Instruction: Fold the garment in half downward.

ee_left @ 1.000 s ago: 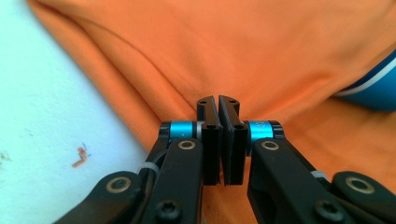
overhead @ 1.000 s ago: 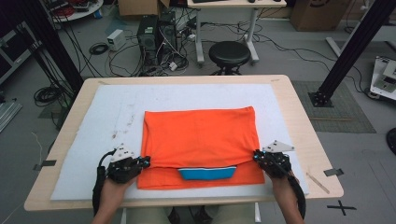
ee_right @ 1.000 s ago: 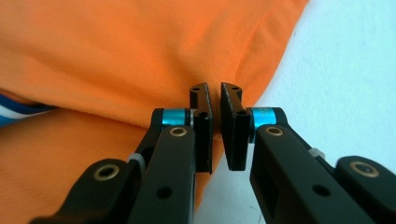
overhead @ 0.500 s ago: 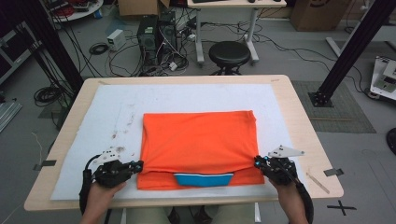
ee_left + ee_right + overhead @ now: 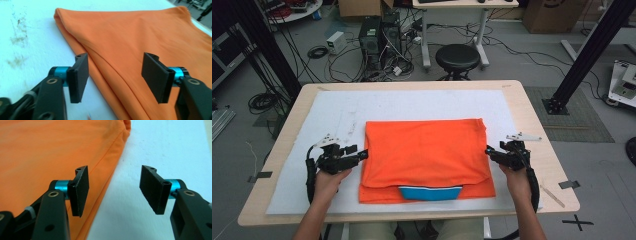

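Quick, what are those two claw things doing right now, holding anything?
Left gripper: open, holding nothing, at the orange cloth's edge.
Right gripper: open, holding nothing.

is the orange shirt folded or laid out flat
Folded. The orange cloth shirt has its upper layer doubled over a lower one along the near edge, where a blue collar peeks out; stacked side edges show in the left gripper view.

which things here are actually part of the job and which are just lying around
In the job: folded orange shirt; left gripper, jaws open at the shirt's left edge; right gripper, jaws open at its right edge; white mat.

Lying about: black stool, computer towers, floor cables, cardboard box.
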`<action>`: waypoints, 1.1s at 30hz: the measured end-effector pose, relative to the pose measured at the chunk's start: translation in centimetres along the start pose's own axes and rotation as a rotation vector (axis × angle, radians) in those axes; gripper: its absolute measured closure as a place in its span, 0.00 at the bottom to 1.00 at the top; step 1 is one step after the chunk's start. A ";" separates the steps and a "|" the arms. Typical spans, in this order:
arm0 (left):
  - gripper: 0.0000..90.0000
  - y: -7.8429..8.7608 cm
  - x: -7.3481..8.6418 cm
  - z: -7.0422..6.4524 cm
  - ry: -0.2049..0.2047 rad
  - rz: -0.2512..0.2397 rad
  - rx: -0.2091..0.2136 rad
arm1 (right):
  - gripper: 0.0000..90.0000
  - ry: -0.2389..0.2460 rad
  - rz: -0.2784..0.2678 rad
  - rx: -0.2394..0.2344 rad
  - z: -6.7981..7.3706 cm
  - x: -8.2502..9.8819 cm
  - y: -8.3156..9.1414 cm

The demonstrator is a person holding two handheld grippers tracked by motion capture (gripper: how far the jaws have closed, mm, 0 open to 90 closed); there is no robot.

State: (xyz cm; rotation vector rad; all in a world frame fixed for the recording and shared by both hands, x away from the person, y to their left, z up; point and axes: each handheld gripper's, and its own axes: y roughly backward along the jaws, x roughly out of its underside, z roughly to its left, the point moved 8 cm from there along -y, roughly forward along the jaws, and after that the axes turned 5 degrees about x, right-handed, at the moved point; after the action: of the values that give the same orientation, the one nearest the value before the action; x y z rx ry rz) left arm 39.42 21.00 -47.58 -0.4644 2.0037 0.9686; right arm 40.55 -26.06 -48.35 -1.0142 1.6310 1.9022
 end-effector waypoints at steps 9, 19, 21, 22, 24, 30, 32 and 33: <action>0.51 -4.4 -0.4 2.3 0.011 0.095 -0.105 | 0.50 -0.020 0.083 -0.003 0.6 -1.8 -4.6; 0.90 -4.5 -0.2 1.5 -0.027 0.098 -0.168 | 0.94 0.012 0.100 -0.051 2.1 -1.5 -4.7; 0.91 -4.7 -0.4 1.3 0.017 0.062 -0.163 | 0.95 0.033 0.090 -0.021 1.8 -1.6 -4.6; 0.91 -4.9 -0.6 1.2 0.020 0.053 -0.165 | 0.95 0.040 0.080 -0.008 1.6 -1.7 -4.7; 0.91 -5.3 -0.9 0.9 0.029 0.034 -0.160 | 0.95 0.044 0.059 0.013 1.2 -2.0 -4.6; 0.91 -6.7 -2.6 -0.1 0.044 -0.019 -0.117 | 0.95 0.043 0.035 0.096 -1.0 -2.9 -4.7; 0.91 -7.2 -3.2 -0.3 0.040 -0.033 -0.103 | 0.95 0.038 0.019 0.123 -1.7 -3.4 -4.6; 0.91 -7.4 -3.4 -0.2 0.029 -0.034 -0.100 | 0.95 0.032 0.011 0.124 -1.9 -3.5 -4.7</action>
State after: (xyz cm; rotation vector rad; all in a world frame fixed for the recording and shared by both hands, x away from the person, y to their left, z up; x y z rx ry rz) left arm 45.86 16.08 -48.15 -0.5690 1.9734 1.0496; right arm 46.68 -26.44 -48.77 -0.9916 1.7526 1.7760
